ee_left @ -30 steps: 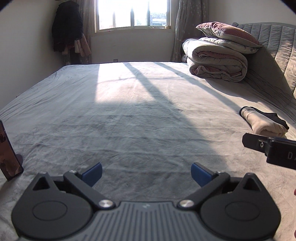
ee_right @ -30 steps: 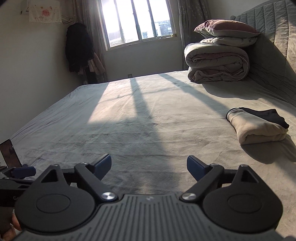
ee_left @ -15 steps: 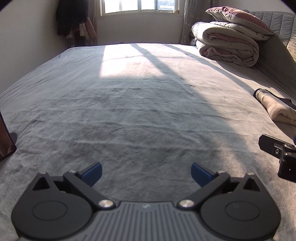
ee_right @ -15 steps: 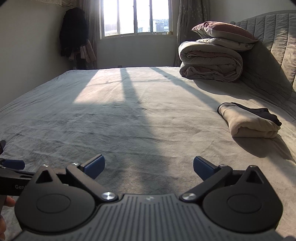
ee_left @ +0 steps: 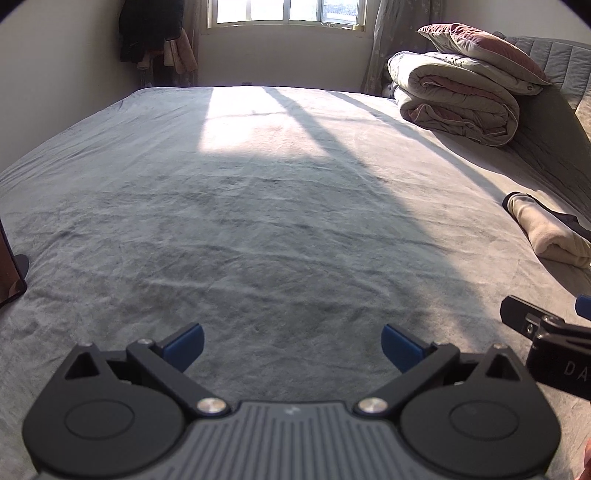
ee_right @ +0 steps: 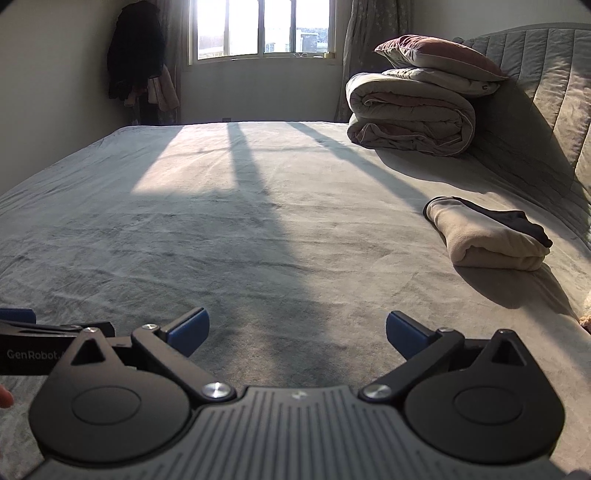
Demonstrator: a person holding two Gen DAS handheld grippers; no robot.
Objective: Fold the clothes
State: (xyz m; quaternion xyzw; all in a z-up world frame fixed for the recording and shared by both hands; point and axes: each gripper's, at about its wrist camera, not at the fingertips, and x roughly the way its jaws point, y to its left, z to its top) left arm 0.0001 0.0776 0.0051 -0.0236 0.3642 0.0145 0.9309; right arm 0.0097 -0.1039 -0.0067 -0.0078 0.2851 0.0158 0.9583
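Across the wide bed covered in a soft grey plush blanket [ee_right: 258,229], one folded garment, a cream fleece piece with black fabric showing along its top [ee_right: 487,236], lies on the right side near the padded headboard. Its long axis runs from the near right toward the far left, with the rounded fold at the far-left end and the layered edges facing near right. From the left wrist view the same folded garment [ee_left: 546,236] sits at the right edge, partly cut off by the frame.

Both grippers hover low over the near edge of the bed, well apart from the garment. The left gripper [ee_left: 291,343] has its two blue-tipped black fingers spread wide with nothing between them. The right gripper [ee_right: 297,330] is likewise spread wide and empty.

Farther back on the right, one thick rolled grey-and-pink quilt [ee_right: 410,118] rests against the grey quilted headboard [ee_right: 546,96], with two pillows stacked on it, the upper one dark maroon [ee_right: 436,55]. A bright patch of sunlight crosses the blanket below the window [ee_right: 262,29]. Dark clothes hang in the far left corner [ee_right: 136,55].
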